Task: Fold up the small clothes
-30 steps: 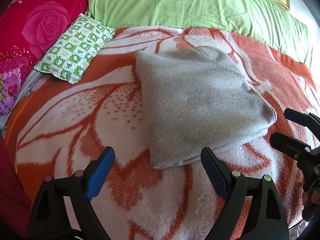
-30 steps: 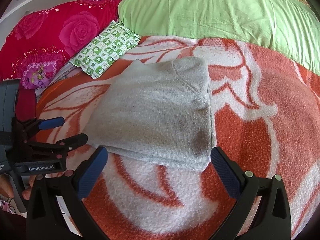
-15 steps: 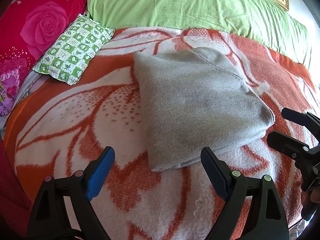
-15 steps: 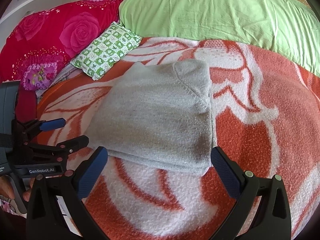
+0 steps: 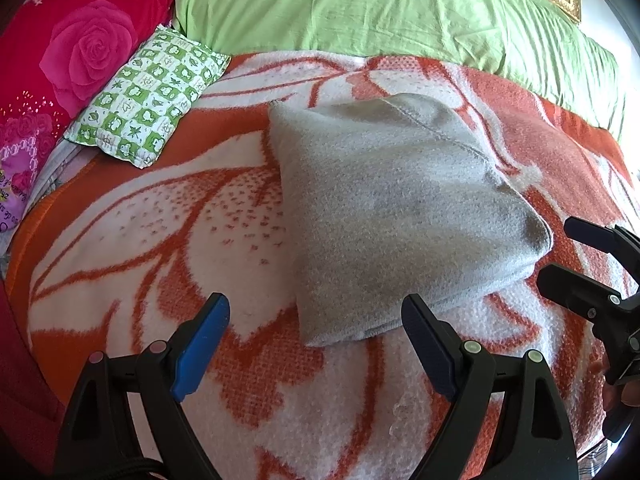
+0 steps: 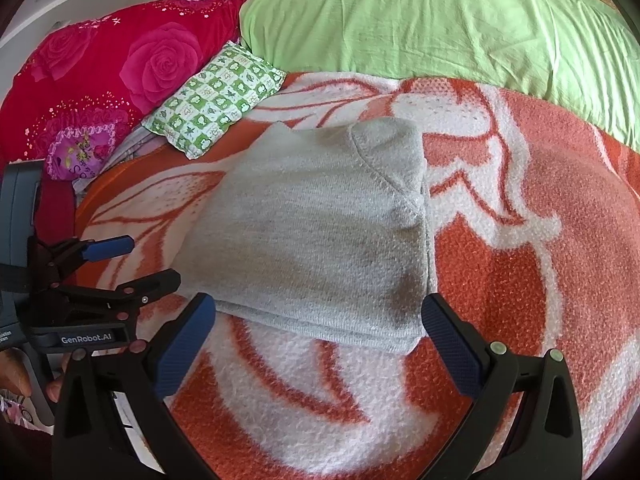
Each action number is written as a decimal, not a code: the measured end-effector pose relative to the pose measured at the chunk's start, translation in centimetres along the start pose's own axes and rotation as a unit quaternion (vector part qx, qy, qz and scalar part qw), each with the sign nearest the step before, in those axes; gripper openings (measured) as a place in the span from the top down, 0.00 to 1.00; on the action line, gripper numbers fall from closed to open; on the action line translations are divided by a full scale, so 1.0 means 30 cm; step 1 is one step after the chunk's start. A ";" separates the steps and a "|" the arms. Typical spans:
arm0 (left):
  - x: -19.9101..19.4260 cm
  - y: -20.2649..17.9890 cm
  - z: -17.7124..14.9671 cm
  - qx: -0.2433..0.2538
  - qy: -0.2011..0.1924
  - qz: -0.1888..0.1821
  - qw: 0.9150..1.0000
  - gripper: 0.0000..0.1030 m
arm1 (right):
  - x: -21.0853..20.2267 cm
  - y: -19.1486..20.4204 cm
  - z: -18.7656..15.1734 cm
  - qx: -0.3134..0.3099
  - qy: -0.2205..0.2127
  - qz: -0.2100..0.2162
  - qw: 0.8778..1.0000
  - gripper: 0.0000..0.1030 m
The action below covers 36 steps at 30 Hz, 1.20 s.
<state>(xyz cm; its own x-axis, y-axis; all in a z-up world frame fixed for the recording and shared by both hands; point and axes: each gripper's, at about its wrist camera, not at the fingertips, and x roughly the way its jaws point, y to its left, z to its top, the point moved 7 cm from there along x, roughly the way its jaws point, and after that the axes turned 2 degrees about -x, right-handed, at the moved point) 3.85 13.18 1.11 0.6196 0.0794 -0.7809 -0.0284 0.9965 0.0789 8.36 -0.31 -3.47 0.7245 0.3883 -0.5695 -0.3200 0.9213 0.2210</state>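
The left gripper (image 5: 316, 334) is hovering with its jaws spread wide and holding nothing, and the right gripper (image 6: 318, 330) is doing likewise, just short of the folded grey garment (image 6: 320, 236). That garment is lying flat on the orange-and-white blanket (image 6: 520, 280). Beyond it, a green checked pillow (image 5: 148, 96), a red rose pillow (image 5: 76, 52) and a green quilt (image 6: 420, 16) are resting.

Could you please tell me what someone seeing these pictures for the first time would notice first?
A folded grey garment lies mid-frame on an orange-and-white floral blanket, untouched. The left gripper and right gripper hover open just short of its near edge. Behind it spreads a bright green duvet, with a green-checked small pillow and a red rose-print pillow at far left.
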 end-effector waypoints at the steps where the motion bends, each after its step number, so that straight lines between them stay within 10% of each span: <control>1: 0.000 0.000 0.000 0.000 0.000 -0.001 1.000 0.14 | -0.001 0.001 0.000 0.000 0.000 -0.001 1.000 0.00; 36: 0.025 -0.017 0.040 0.001 0.007 -0.006 1.000 0.14 | 0.013 -0.017 0.022 0.009 0.004 0.007 1.000 0.00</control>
<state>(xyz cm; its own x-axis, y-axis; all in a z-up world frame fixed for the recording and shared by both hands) 5.27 12.71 1.21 0.6082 0.0686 -0.7908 -0.0197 0.9973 0.0714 9.19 -0.61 -3.27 0.7153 0.4009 -0.5724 -0.3186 0.9161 0.2434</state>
